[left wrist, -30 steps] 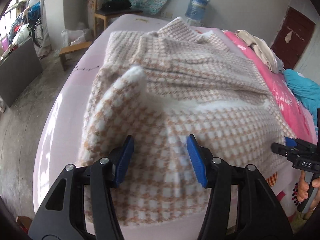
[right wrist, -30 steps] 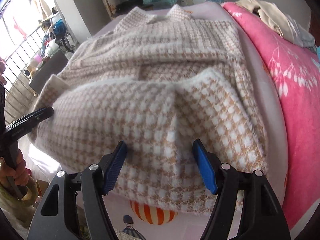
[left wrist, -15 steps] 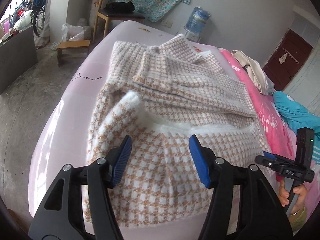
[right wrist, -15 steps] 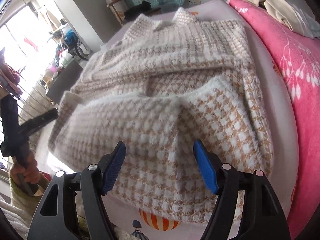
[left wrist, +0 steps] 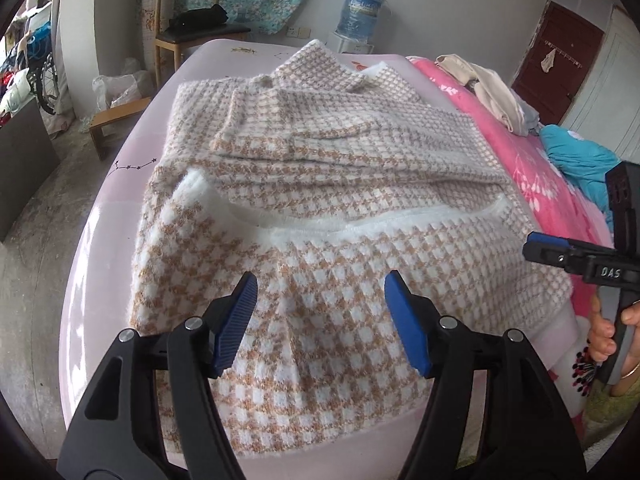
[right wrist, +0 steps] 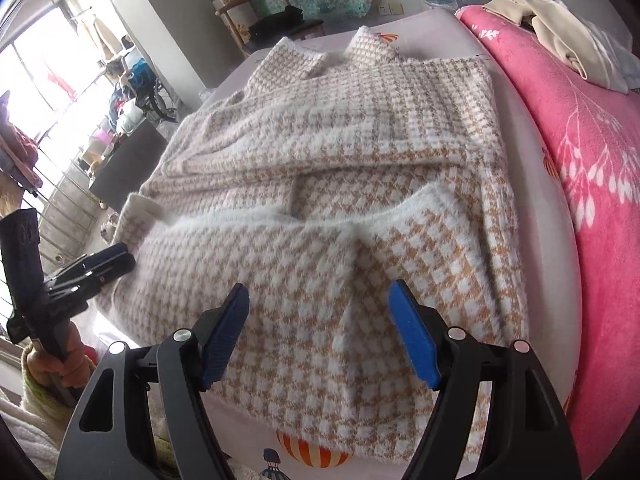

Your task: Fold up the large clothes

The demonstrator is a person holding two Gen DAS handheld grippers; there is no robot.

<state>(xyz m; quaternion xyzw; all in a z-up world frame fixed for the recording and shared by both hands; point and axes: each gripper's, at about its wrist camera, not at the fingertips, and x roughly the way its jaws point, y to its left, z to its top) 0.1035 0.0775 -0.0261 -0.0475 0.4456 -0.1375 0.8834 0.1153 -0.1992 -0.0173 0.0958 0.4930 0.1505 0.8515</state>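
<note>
Left claw: the left claw [left wrist: 320,312] is spread wide and holds nothing; its blue pads [left wrist: 236,324] hang just above the near folded hem of the sweater [left wrist: 340,184].
Left hand pose: seen from the right wrist view at 9 o'clock, the left claw [right wrist: 116,260] points toward the sweater's left edge, the person's left hand [right wrist: 60,356] wrapped around the upright handle below it.
Right claw: the right claw [right wrist: 318,324] is also wide apart and empty, poised over the near right part of the sweater [right wrist: 340,184].
Right hand pose: in the left wrist view at 3 o'clock, the right claw [left wrist: 538,246] points inward at the sweater's right edge, the right hand [left wrist: 608,332] gripping its handle.
Sweater: tan-and-white houndstooth knit, lying on the pale pink bed [left wrist: 100,240], collar at 12 o'clock, bottom part folded up over the body, white lining showing along the fold.
Beside it: a pink blanket [right wrist: 592,168] at 3 o'clock, touching the bed's right side.
</note>
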